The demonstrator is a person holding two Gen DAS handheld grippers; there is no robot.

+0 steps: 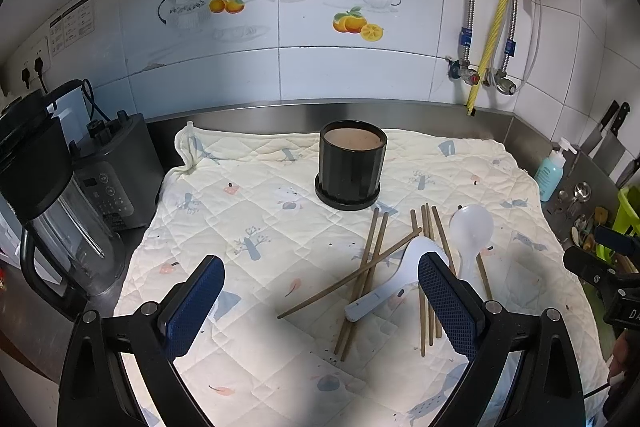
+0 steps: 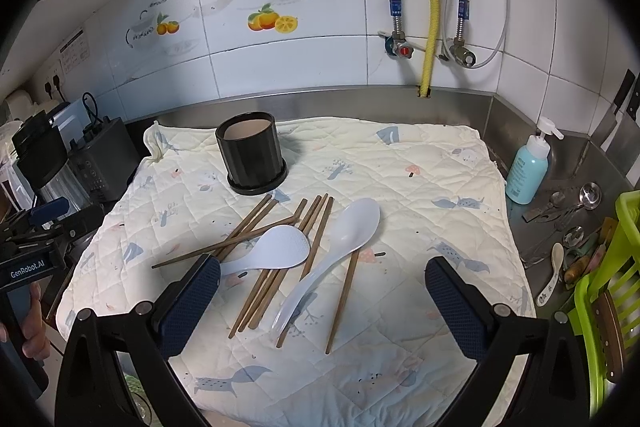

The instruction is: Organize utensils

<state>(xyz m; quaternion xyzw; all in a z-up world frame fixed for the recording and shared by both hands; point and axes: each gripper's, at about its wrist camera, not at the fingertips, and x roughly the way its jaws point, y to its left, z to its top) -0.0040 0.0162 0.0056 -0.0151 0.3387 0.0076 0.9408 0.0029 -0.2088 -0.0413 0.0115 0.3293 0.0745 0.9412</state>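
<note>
Black holder (image 2: 252,155), brown chopsticks (image 2: 256,227), white spoons (image 2: 340,239).

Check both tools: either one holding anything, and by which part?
Nothing held. The left tool and right tool are both open above the chopsticks and rice paddles, touching none.

The left gripper (image 2: 30,269), seen at the left edge of the right wrist view, carries white lettering reading "GenRobot.AI". In the left wrist view, the right gripper (image 1: 624,311) at the right edge shows the cut-off white letters "DA". Print on the wall notice (image 1: 72,23), pipe tags (image 2: 395,6) and soap bottle (image 2: 526,173) is too small to read.
</note>
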